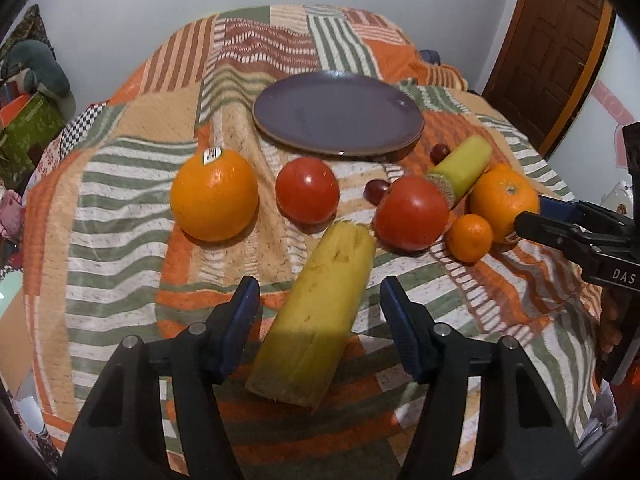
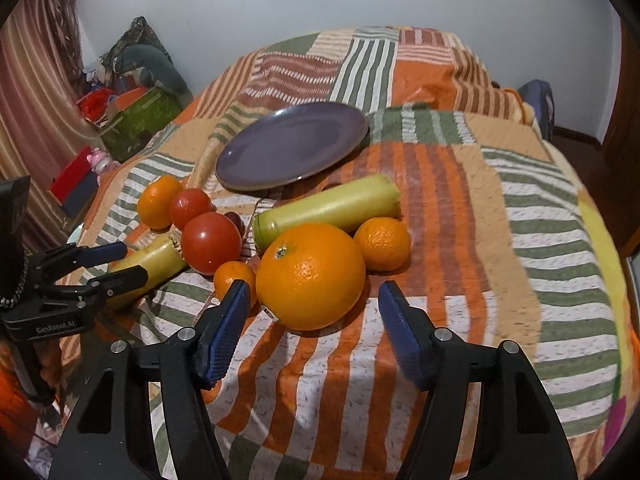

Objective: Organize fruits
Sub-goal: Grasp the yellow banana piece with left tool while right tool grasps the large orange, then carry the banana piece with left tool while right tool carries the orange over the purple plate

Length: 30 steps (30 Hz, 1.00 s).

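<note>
The fruit lay spread on a bed [image 1: 120, 208] covered with a patchwork blanket of orange, green and white stripes. Toward the far side sat a purple plate [image 1: 338, 114], bare.

The left hand-held gripper [image 1: 320, 320] pointed down at a yellow banana piece [image 1: 316, 320] that lay lengthwise between its blue pads [image 1: 240, 328]. The jaws stood apart, with blanket showing on either side of the fruit, so the pads did not press it. Beyond it rested a large orange with a sticker [image 1: 214, 194] to the left, a red tomato [image 1: 307, 190] in the middle, and a second tomato [image 1: 412, 212] to the right. Behind that second tomato lay a paler banana piece [image 1: 464, 168], with a small mandarin [image 1: 469, 238] in front of it and a dark grape [image 1: 376, 190] between the two tomatoes.

The right hand-held gripper [image 2: 314, 320] faced the big orange [image 2: 310, 276] nearest it; its jaws were spread on either side of the near face of the fruit, and the pads [image 2: 224, 332] did not touch it. A medium orange [image 2: 382, 243] lay just beside that fruit on the right.
</note>
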Available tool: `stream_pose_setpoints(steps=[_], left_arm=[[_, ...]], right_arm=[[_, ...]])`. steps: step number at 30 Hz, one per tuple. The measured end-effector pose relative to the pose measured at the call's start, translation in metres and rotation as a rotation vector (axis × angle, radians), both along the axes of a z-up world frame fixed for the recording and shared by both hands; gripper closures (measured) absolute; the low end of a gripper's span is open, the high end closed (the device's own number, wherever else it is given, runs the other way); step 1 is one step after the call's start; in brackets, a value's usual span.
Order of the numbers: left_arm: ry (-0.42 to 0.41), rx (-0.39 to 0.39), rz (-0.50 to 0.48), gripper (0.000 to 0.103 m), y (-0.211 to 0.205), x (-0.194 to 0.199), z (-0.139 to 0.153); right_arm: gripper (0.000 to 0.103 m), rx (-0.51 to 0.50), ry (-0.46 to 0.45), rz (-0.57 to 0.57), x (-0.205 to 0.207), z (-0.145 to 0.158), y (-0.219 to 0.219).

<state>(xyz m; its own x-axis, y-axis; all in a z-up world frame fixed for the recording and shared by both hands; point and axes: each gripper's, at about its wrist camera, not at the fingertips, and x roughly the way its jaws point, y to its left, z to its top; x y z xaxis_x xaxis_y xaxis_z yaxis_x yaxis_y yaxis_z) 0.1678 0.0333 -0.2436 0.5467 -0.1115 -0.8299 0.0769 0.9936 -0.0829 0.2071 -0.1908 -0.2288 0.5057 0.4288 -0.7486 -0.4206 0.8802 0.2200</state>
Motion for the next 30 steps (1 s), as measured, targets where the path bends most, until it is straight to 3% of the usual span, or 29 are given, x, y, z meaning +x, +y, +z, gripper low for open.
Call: stream_pose_setpoints(steps=[5, 14, 17, 30], left_arm=[[0.042, -0.043, 0.011, 0.043, 0.006, 0.007, -0.015], [0.044, -0.045, 0.009, 0.052, 0.004, 0.010, -0.015], [0.044, -0.041, 0.019, 0.064, 0.002, 0.009, -0.011], [-0.005, -0.066, 0.024, 0.066, 0.007, -0.008, 0.023]], right_arm=[[0.040, -0.007, 0.029, 0.012, 0.010, -0.008, 0.006], [0.042, -0.002, 0.040, 0.021, 0.016, -0.011, 0.008], [0.043, -0.010, 0.034, 0.018, 0.014, -0.010, 0.009], [0.044, 0.011, -0.046, -0.008, 0.003, 0.020, 0.001]])
